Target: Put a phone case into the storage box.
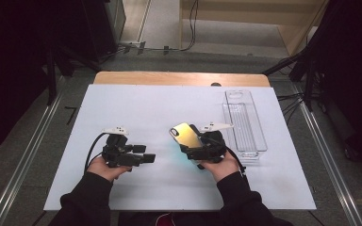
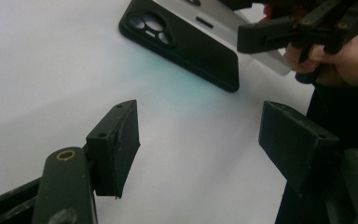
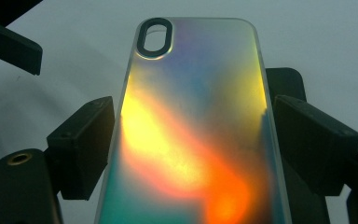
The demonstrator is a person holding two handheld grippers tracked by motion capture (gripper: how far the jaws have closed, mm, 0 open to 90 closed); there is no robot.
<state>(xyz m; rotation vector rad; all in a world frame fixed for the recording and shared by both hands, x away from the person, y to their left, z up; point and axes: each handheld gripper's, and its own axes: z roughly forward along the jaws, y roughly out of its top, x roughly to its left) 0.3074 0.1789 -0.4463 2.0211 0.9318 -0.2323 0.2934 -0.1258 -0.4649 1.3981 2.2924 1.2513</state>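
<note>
Two hand-held grippers hover over the white table (image 1: 136, 103), one in each of our hands, with dark sleeves entering from the near edge. Our right gripper (image 3: 189, 140) is clamped across the sides of a phone case (image 3: 193, 126), one black pad pressed against each long edge. The case has an iridescent back that glows yellow, orange and teal, with an oval camera cut-out at its far end. From the high view it sits lifted off the table and tilted, its camera end pointing away from us and slightly left (image 1: 186, 135). In the left gripper view we see the same case from its other side: a dark inner face with round lens openings (image 2: 182, 44), raised above the table, which shows a faint teal tint beneath it. Our left gripper (image 2: 198, 140) stands with its jaws wide apart and nothing between them, just left of the case. A clear plastic tray (image 1: 245, 120) lies on the table's right side, beyond the right hand.
</note>
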